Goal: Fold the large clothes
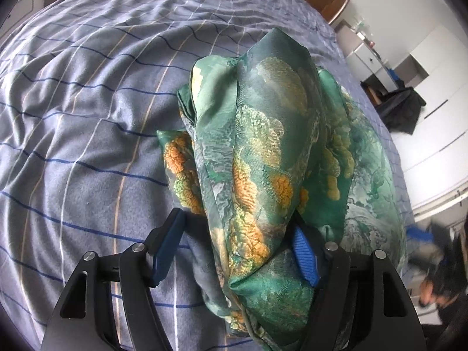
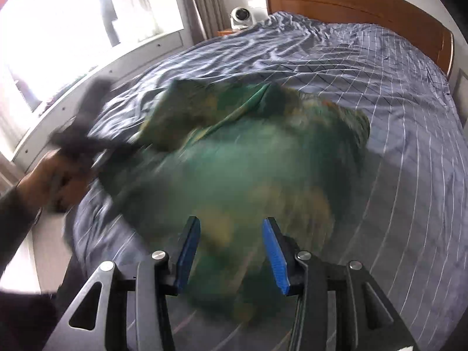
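Observation:
A large green garment with orange and yellow flower print lies bunched on the bed, sharp in the left wrist view (image 1: pixel 263 146) and motion-blurred in the right wrist view (image 2: pixel 248 161). My left gripper (image 1: pixel 237 242) is open, its blue pads wide apart, with a fold of the garment lying between them against the right pad (image 1: pixel 305 259). My right gripper (image 2: pixel 232 251) is open above the near part of the garment, with blurred cloth between its pads. In the right wrist view the left hand with its gripper (image 2: pixel 79 134) shows blurred at the garment's left edge.
The bed has a wrinkled grey-blue checked sheet (image 1: pixel 87 117), also in the right wrist view (image 2: pixel 409 146), and a wooden headboard (image 2: pixel 365 5). A window and white sill (image 2: pixel 87 58) run along the left. White cabinets (image 1: pixel 424 73) and dark items on the floor stand to the right.

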